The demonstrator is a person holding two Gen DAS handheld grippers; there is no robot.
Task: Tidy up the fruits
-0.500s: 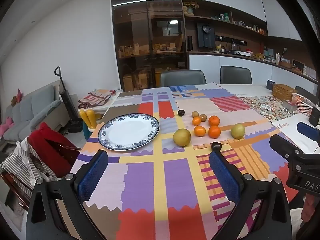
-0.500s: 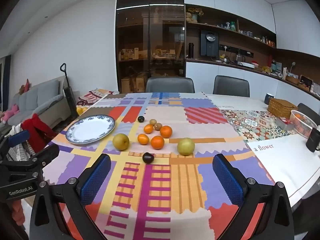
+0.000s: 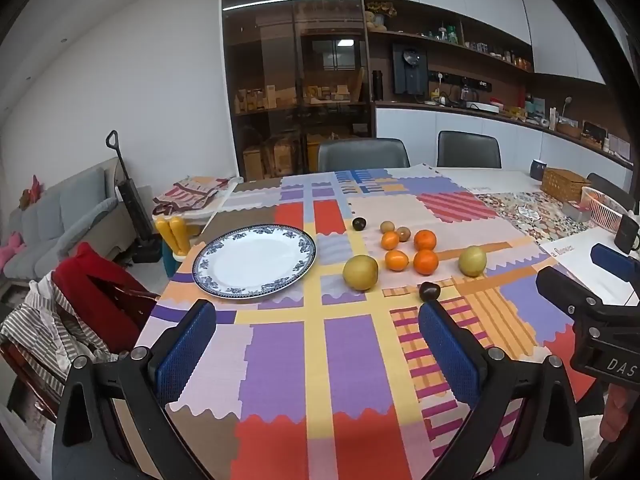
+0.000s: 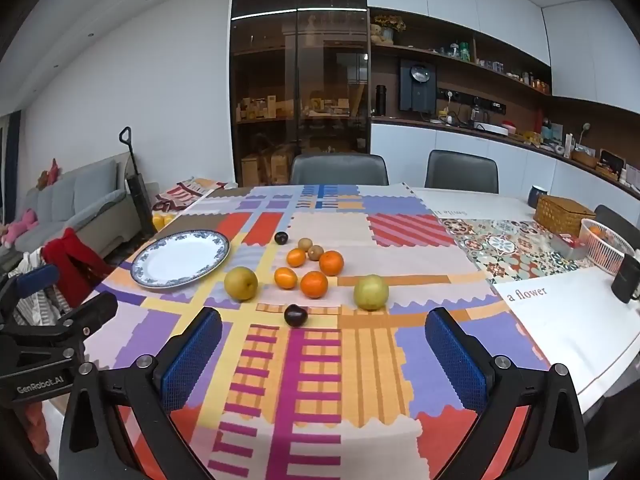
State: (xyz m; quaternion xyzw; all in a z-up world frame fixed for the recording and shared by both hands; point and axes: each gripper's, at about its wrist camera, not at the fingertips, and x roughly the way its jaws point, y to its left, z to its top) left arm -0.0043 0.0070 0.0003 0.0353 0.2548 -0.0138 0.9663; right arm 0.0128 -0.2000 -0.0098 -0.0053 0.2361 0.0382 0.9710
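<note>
An empty blue-rimmed white plate [image 3: 254,261] [image 4: 181,258] lies on the patchwork tablecloth at the left. To its right lie loose fruits: two yellow pears [image 3: 360,272] [image 3: 472,261], several oranges [image 3: 425,261] [image 4: 314,284], two brown kiwis [image 3: 387,226], and two dark plums [image 3: 429,291] [image 4: 295,315]. My left gripper [image 3: 316,350] is open and empty above the near cloth. My right gripper [image 4: 324,354] is open and empty, the near plum just ahead of it.
A wicker box [image 4: 563,209], a pink basket [image 4: 608,249] and a dark mug [image 4: 627,283] stand at the right on the white table. Two grey chairs [image 4: 339,169] stand at the far edge. A chair with red clothing [image 3: 96,292] is at the left.
Both views have shifted very slightly; the fruits and the plate have not moved. Both grippers stay open.
</note>
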